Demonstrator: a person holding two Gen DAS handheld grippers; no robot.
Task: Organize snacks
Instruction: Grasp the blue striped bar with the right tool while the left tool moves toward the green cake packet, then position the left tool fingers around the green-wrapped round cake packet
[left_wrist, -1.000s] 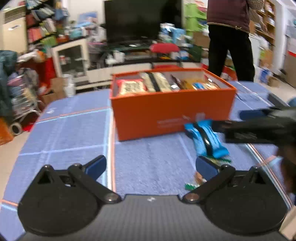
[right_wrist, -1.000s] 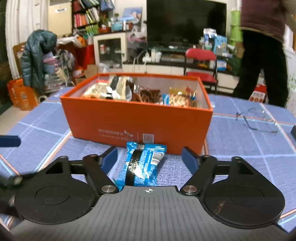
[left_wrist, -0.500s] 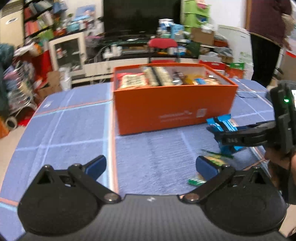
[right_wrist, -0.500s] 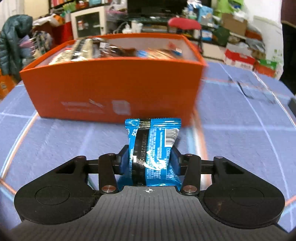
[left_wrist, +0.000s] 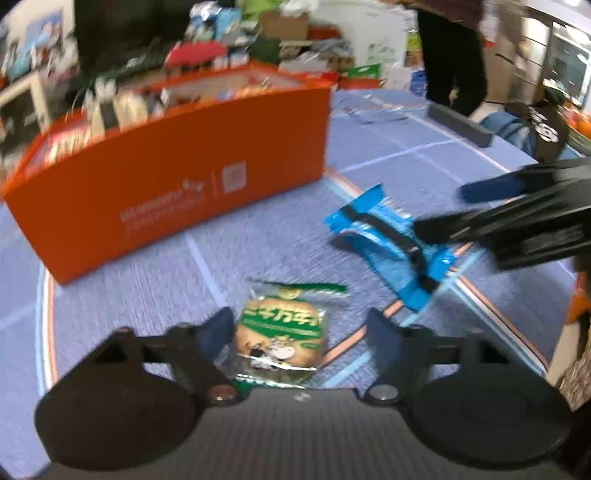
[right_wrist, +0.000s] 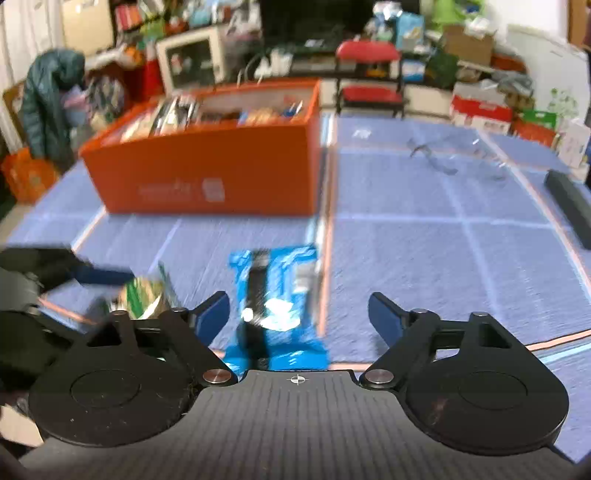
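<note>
Green packet (left_wrist: 282, 332): crinkly film, green band of large pale characters, cartoon cow printed below; not readable beyond that. It lies on the ribbed blue mat (left_wrist: 280, 240) between the closing jaws of the left gripper (left_wrist: 300, 326), pads not yet pressing. Blue packet (right_wrist: 275, 299): glossy, black stripe, lying between the right gripper's (right_wrist: 297, 317) opening jaws, unclamped. Orange box (right_wrist: 229, 177): rigid card, blurred white print, snacks packed inside.
</note>
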